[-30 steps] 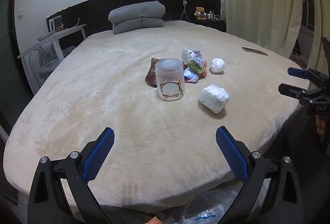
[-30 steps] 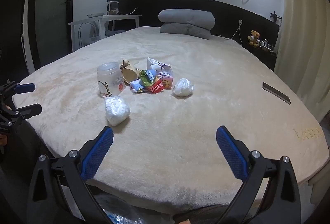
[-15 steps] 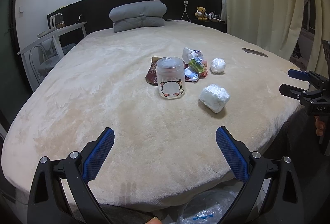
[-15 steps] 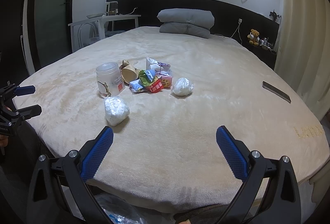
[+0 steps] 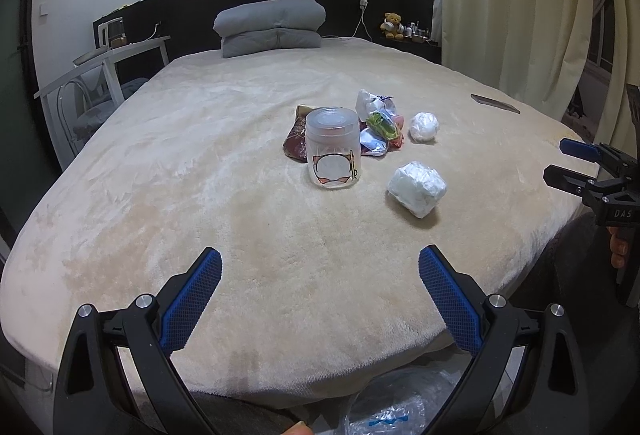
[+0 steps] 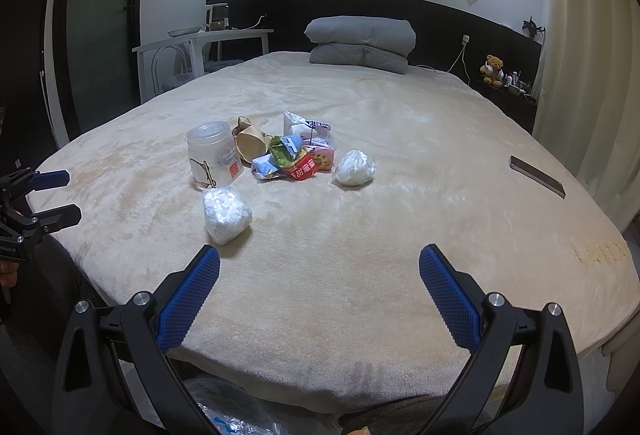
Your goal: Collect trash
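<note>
Left gripper jaws wide apart, holding nothing, hovering over near edge of cream plush bed cover. Right gripper same: blue-padded jaws spread, empty. Trash sits ahead of both, well apart from the fingertips. Frosted clear plastic jar with cartoon label upright, straight ahead of left gripper. Nearer crumpled white plastic wad just ahead of right gripper's left finger. Rounder white plastic ball farther out. Pile of colourful crumpled snack wrappers between jar and ball, touching jar's far side. Thin dark flat rectangular object far right. Clear plastic bag below left gripper, off the bed.
</note>
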